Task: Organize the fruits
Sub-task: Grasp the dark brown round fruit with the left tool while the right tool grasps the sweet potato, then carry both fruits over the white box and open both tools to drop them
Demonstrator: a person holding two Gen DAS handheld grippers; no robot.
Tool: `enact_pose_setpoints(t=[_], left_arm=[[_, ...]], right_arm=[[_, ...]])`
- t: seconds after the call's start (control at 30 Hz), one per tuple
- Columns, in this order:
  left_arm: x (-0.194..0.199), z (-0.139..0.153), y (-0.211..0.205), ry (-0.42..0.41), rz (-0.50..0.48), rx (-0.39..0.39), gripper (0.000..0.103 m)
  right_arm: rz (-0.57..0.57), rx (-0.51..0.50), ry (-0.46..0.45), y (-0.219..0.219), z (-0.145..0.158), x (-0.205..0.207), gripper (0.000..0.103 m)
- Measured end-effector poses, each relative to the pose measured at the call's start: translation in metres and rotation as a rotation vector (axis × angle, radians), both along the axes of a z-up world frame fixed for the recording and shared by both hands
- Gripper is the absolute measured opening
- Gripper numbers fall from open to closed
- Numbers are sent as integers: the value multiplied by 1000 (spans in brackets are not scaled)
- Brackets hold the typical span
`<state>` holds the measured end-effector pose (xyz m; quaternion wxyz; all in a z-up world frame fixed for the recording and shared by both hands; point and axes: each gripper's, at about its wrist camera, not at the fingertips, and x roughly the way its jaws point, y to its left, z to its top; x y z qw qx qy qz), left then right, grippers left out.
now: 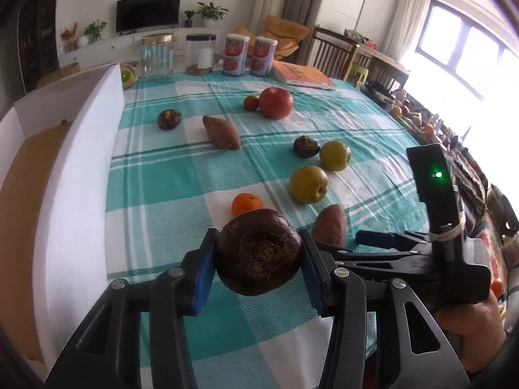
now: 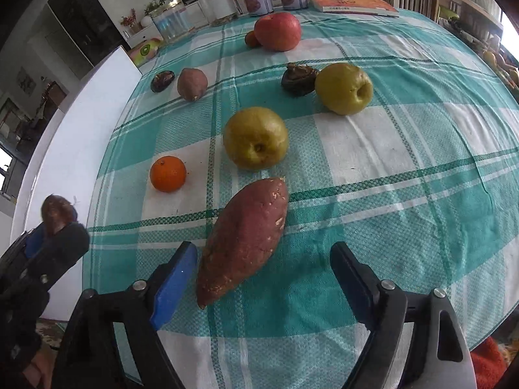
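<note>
1. Left wrist view: the left claw (image 1: 258, 256) clamps a dark brown water chestnut (image 1: 258, 252) between its blue pads, its rough, fibrous underside facing the camera. It hangs above the checked counter (image 1: 181, 175), beside the white box (image 1: 74, 175). An orange (image 1: 247, 204) sits just beyond.
2. Right wrist view: the right claw (image 2: 263, 267) stands wide open, low over the counter. A reddish, tapered sweet potato (image 2: 245, 238) lies between its fingers, near the left blue pad. Two yellow-green pears (image 2: 255, 137) rest farther on.

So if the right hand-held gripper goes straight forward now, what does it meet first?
Most likely the near sweet potato: it lies on the tablecloth between the open fingers of the right hand-held gripper, nearer the left one. Depth is unclear.
</note>
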<state>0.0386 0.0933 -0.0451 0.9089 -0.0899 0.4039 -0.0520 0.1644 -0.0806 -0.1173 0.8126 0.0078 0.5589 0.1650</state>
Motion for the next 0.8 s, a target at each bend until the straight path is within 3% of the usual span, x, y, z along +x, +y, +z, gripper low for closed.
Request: enact_pose_setpoints(t=[0.03,0.07,0.1,0.13,0.27,0.43,0.6,0.8], left_arm=[[-7,7,6,-11,5,-6,50],[-15,14,13,-21,13,-7,50],[-22,20,19,-31,22,-6,50],[-28,25,25,-38,33,-5,50],[-42,38,54,-48,84,-30,50],[-49,54,99,-72,175,-56,50],[-53,58,154,-95,333,2,50],[-57,40,209,-46,486,77,50]], right_arm=[[-4,-41,-28,8,-1,1,75],[9,-54,-46,15,1,-1,59],[8,-55,-47,19,1,-2,51],[0,-69,-52,20,2,-4,49],[-15,12,-15,3,5,-11,47],[-24,229,5,-8,43,-21,42],[96,337,-41,44,91,-26,42],[279,458,-2,144,119,-29,42]])
